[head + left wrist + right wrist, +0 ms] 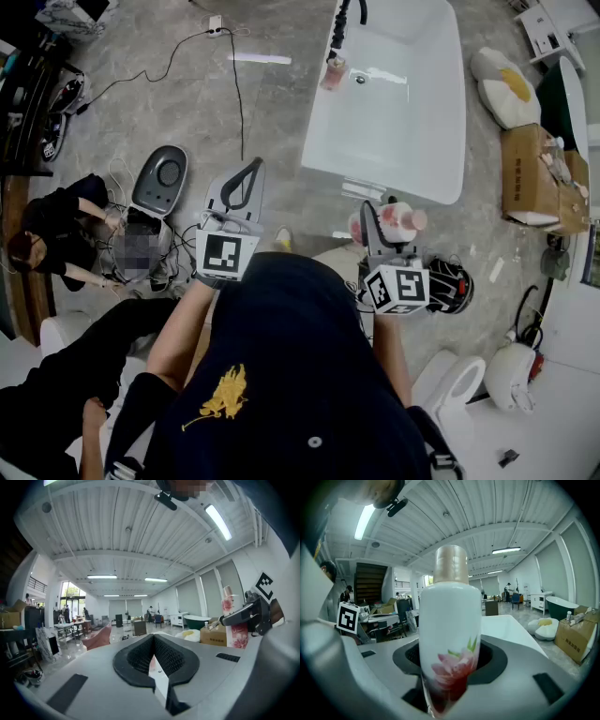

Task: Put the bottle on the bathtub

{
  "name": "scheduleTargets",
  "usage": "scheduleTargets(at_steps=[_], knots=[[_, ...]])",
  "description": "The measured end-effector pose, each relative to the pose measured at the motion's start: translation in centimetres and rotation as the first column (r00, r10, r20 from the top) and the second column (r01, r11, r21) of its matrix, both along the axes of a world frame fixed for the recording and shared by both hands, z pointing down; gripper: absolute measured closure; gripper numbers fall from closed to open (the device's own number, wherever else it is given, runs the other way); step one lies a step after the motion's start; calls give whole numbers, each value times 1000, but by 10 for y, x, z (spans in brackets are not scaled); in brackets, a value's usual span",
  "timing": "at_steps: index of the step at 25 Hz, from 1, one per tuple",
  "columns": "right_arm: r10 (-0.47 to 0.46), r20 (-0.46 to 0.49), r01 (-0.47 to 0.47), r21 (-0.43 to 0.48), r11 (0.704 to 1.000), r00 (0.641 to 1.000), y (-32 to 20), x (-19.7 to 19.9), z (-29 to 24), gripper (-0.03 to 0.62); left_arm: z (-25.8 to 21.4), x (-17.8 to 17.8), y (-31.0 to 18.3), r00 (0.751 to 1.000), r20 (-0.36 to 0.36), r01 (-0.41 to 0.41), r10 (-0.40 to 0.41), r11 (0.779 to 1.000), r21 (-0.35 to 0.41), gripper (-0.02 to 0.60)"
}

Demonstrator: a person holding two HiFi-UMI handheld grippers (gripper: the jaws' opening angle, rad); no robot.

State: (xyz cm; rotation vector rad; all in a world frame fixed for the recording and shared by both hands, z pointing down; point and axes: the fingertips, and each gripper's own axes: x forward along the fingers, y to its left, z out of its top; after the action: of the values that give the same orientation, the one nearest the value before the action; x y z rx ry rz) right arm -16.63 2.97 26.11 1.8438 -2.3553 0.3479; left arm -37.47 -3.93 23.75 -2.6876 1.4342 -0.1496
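Note:
A white bottle with a pink flower print and a tan cap stands upright in my right gripper, which is shut on it. In the right gripper view the bottle fills the middle between the black pads. The white bathtub lies ahead on the floor, its near rim just beyond the bottle. My left gripper is held to the left of the tub. It is shut with nothing between its pads. From the left gripper view the bottle shows at the right.
A black faucet and a small pink bottle stand at the tub's far rim. Right of the tub are an egg-shaped cushion and a cardboard box. A helmet lies by my right hand. A seated person and cables are at left.

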Motion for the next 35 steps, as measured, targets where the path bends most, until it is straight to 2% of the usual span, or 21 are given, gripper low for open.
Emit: scheduleTargets(at_steps=[7,9,14,21,28,33,35], knots=[[9,-1,-9,-16,1000,1000,3,5,6,387,13,8,6,997,64,-36,37,999,-23,565],[11,-4,-11,-20,1000,1000,2,6,7,387,20,10,6,997,61,-43,46,998,-50,563],[20,-9,-20,-33,999,1000,-2,9,10,388,18,12,0,996,73,-52,54,998,-33,563],[42,-20,-44,-63,997,999,-2,18,18,388,28,10,-5,997,63,-47,51,997,-69,563],[95,20,-93,-63,994,995,-5,28,22,388,36,20,-12,994,58,-90,93,994,-64,563],[154,-7,-154,-94,984,988,-1,46,17,388,31,29,-16,993,5,-116,117,989,-88,563],[190,-25,-192,-111,975,981,2,56,14,388,33,38,-20,988,14,-149,151,984,-101,563]])
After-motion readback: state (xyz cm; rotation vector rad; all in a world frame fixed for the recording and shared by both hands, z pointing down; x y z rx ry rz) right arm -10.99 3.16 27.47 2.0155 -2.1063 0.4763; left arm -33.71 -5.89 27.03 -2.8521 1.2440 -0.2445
